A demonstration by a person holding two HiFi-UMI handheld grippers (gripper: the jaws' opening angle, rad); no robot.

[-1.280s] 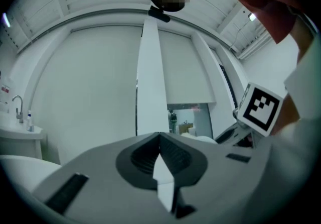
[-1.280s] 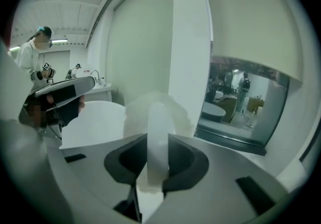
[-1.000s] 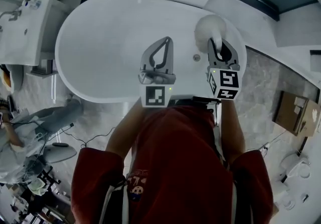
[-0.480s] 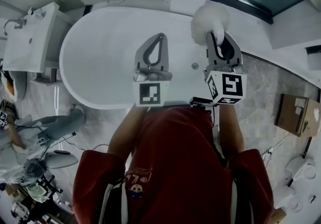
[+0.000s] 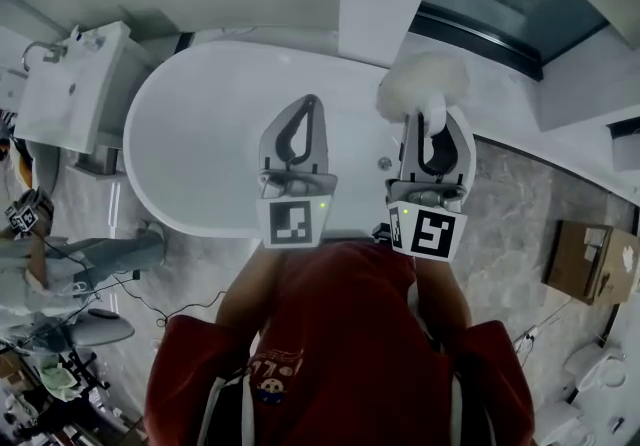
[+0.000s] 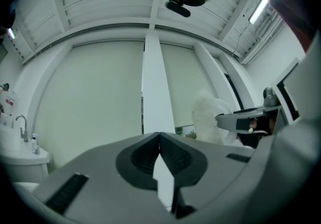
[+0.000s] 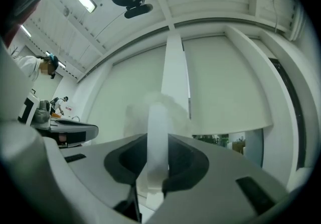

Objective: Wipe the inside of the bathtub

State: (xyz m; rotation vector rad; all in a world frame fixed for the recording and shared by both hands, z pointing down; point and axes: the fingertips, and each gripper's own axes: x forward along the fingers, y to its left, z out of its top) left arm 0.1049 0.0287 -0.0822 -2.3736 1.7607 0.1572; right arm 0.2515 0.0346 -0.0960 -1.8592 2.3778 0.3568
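Looking down in the head view, I see the white bathtub (image 5: 200, 129) in front of the person, with a sink (image 5: 70, 84) beside its left end. The left gripper (image 5: 310, 106) hangs over the middle of the tub. The right gripper (image 5: 434, 120) is over the right end, and a fluffy white duster (image 5: 425, 82) sticks out past its tips, near the far rim. In the left gripper view, the jaws are pressed together with nothing between them, and they face a wall, not the tub. In the right gripper view, the jaws squeeze tight on the duster's white handle (image 7: 156, 137), and its fluffy head (image 7: 143, 112) points up at the wall. I think the duster is lifted off the tub, so no wiping is going on just now. Next, the right gripper needs to tip the fluffy head down into the tub, press it softly on the inside, and sweep along without letting the handle slip.
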